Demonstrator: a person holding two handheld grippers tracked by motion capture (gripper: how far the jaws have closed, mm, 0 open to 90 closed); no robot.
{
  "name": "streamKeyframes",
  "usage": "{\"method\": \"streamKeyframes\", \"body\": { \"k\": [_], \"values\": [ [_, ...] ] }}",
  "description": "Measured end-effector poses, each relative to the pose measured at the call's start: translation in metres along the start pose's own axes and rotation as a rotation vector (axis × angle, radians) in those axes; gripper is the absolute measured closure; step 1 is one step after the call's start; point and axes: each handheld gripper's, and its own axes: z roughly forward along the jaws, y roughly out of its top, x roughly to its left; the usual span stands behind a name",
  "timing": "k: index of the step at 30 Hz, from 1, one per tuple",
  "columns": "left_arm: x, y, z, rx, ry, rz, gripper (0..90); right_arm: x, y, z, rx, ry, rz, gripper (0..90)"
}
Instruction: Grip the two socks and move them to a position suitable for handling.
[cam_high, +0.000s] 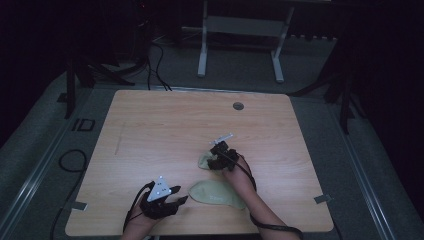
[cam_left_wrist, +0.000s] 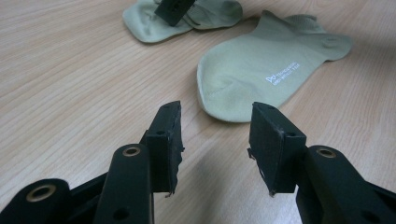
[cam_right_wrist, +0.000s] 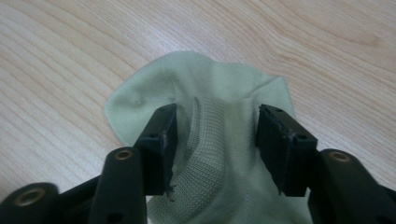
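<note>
Low and centre in the high view, two pale green socks are lying on the wooden table (cam_high: 150, 125). The right gripper (cam_high: 218, 154) is straddling the crumpled sock (cam_right_wrist: 205, 121), its jaws parted around the ribbed cuff at the middle of the right gripper view, not yet pinching. The left gripper (cam_left_wrist: 215, 140) is waiting at lower left, jaws released and empty, pointing toward the flat sock (cam_left_wrist: 266, 74). The likely step is grasping the cuff: pressing down onto the fabric before squeezing should be catching both layers.
</note>
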Motion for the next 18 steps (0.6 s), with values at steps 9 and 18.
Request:
{"method": "streamKeyframes", "body": {
  "k": [9,18],
  "values": [
    [0.010,0.022,0.008,-0.024,0.025,-0.015,54.2,-0.007,-0.001,-0.026,-0.039,0.052,0.028,47.6],
    [0.031,0.057,0.042,0.064,0.044,0.058,86.6,0.007,-0.017,-0.034,-0.014,0.082,-0.066,58.1]
  ]
}}
